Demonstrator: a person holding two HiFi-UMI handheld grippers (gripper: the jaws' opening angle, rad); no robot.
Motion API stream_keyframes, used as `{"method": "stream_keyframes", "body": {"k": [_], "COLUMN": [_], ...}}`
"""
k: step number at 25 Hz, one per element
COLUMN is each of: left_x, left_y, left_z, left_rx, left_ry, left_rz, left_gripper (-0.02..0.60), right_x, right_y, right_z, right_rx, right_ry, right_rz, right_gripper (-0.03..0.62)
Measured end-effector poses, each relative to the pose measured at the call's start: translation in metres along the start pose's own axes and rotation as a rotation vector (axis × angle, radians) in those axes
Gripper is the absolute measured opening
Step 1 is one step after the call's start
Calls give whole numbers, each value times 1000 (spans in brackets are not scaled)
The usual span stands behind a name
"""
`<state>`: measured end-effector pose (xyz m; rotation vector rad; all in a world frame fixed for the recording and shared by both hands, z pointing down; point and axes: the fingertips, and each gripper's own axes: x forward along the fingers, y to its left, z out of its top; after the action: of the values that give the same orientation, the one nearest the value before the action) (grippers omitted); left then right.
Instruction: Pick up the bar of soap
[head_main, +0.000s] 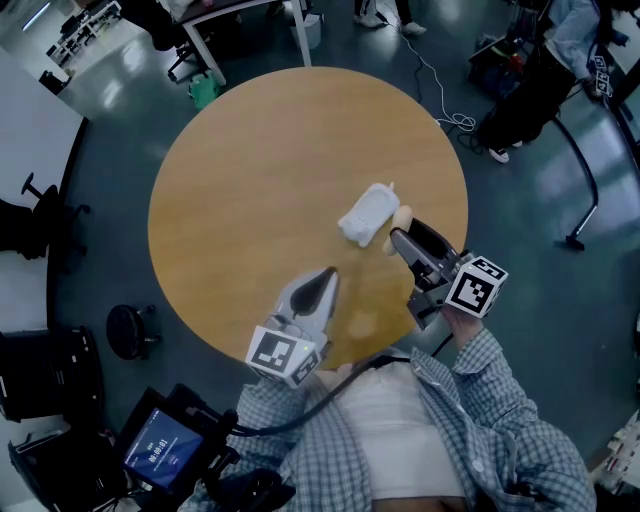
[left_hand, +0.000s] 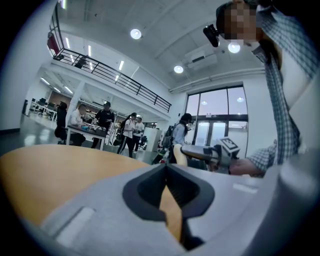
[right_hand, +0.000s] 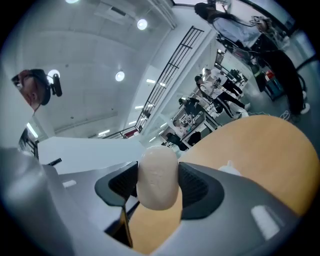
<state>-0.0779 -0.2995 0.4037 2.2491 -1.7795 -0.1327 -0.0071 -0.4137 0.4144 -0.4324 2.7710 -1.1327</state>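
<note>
A pale beige bar of soap (right_hand: 157, 176) stands upright between the black pads of my right gripper (right_hand: 158, 192), which is shut on it. In the head view that gripper (head_main: 397, 233) is over the right side of the round wooden table (head_main: 250, 190), with the soap (head_main: 402, 216) at its tip just above the wood. A crumpled white wrapper (head_main: 366, 213) lies on the table right beside it, to the left. My left gripper (head_main: 326, 277) rests low near the table's front edge, jaws shut and nothing in them. From the left gripper view (left_hand: 167, 172), the right gripper (left_hand: 202, 154) and soap (left_hand: 179, 154) show ahead.
The table's rim (head_main: 455, 160) curves close to the right gripper. A cable (head_main: 440, 90) runs across the grey floor beyond it. Chairs and a small stool (head_main: 128, 330) stand at the left, and a person (head_main: 530, 90) stands at the far right.
</note>
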Motion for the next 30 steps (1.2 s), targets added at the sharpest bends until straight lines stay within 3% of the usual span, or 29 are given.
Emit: {"method": "stream_keyframes", "body": {"k": [3,8,14,17,21,23,30], "left_x": [1,0,0,1,-11,-20,-6], "left_y": [1,5,16,22,18,14,5], "left_z": [-1,-2,3,1,-7,-13,-4], "left_rx": [-5,-16,-40,-52,-38,-20,-48], "left_ry": [-3,-14,-28,-37,-44,-70,-15], "left_rz": [9,35,82,111,158,158,205], "left_gripper": [-2,-2,-2,-2,-2,-2,-2], "right_x": [19,58,95,98,87,84,84], "right_y": [-13,-45,-73,-103,-130,-139,-173], "right_z": [3,-15,-44,-67,-103,-116,-109], "right_rx": [-217,-756,-1350,-1587,-1791,-1851,-1921], "right_ry": [134,482,957,1213,1485,1580,1804], "right_rz": [-9,19,154,261,420,457,525], "right_gripper": [259,259,259,259,259,259,259]}}
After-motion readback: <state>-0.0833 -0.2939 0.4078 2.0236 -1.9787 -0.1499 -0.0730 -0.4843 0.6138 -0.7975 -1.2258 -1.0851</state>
